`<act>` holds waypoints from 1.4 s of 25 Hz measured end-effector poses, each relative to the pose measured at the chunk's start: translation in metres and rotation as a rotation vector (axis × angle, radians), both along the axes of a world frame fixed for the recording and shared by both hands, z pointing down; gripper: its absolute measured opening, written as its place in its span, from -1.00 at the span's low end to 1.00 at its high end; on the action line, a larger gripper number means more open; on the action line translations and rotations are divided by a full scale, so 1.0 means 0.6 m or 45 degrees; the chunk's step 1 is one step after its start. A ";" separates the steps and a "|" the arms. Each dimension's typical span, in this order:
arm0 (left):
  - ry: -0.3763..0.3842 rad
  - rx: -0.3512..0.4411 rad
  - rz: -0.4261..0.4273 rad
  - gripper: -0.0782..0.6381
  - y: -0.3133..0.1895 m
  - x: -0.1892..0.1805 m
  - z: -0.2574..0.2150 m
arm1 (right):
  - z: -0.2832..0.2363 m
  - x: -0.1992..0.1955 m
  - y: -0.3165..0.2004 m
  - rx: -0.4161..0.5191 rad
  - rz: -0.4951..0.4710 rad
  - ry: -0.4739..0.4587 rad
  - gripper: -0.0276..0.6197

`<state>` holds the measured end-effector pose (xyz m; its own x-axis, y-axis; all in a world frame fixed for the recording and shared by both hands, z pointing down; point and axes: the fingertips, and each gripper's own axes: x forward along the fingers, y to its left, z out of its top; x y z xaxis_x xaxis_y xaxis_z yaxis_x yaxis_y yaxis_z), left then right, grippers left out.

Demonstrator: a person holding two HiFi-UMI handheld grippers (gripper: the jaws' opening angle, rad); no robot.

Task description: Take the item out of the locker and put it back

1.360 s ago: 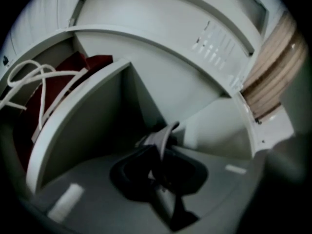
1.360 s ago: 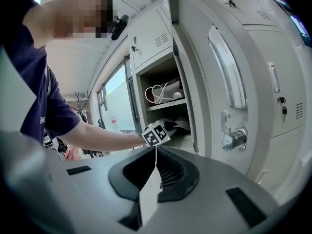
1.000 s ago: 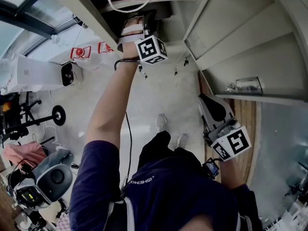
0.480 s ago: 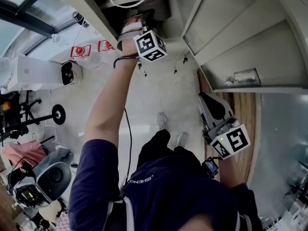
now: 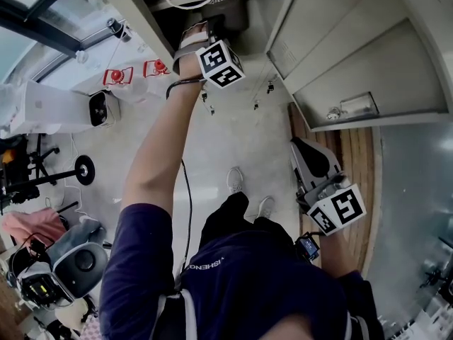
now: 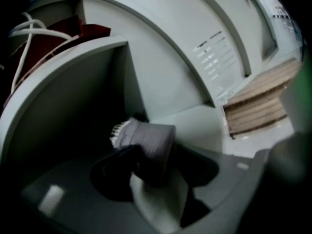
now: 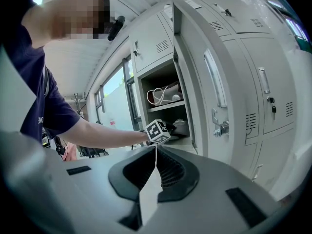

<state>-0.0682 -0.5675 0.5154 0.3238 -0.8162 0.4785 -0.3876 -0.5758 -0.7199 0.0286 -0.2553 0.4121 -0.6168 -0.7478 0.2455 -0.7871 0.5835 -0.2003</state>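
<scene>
- The left gripper (image 6: 158, 159) is reaching into the lower open compartment of the locker (image 7: 140, 99), under the shelf (image 6: 63, 68) that is carrying a dark red bag (image 6: 61, 37) with a white cord (image 6: 28, 32).
- Its jaws are opening. The grey item (image 6: 150, 139) is standing between them at their tips, no longer clenched.
- The item is leaning against the inner side of the left jaw, while a clear gap is showing between it and the right jaw.
- Its pale ribbed end is pointing away from the gripper, deeper into the compartment; its near end is disappearing behind the jaw tips, so whether it is resting on the compartment floor cannot be told.
- In the right gripper view the same item is showing low in the compartment, close to the hinged side where the locker door (image 7: 189, 72) is standing wide open.
- The right gripper (image 7: 156, 151) is hanging low beside the person's hip, well apart from the compartment, and is aiming up at the locker.
- Its jaws are pressing together at the tips and are gripping nothing.
</scene>
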 end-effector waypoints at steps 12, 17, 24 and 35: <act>0.108 0.120 -0.016 -0.04 0.079 -0.012 -0.084 | -0.004 -0.010 0.042 0.034 -0.048 -0.020 -0.89; 0.143 0.145 -0.042 -0.04 0.153 -0.010 -0.119 | -0.021 0.000 0.085 0.067 -0.090 -0.041 -0.89; 0.333 0.164 -0.121 -0.06 0.316 -0.016 -0.166 | -0.062 0.032 0.165 0.156 -0.122 -0.072 -0.89; 0.627 0.255 -0.212 -0.24 0.583 0.013 -0.271 | -0.155 0.093 0.291 0.357 -0.194 -0.102 -0.90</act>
<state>-0.0605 -0.2176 0.3528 0.3285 -0.9350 0.1332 -0.7803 -0.3482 -0.5196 0.0845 -0.0805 0.3191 -0.7361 -0.6768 -0.0104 -0.6745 0.7347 -0.0730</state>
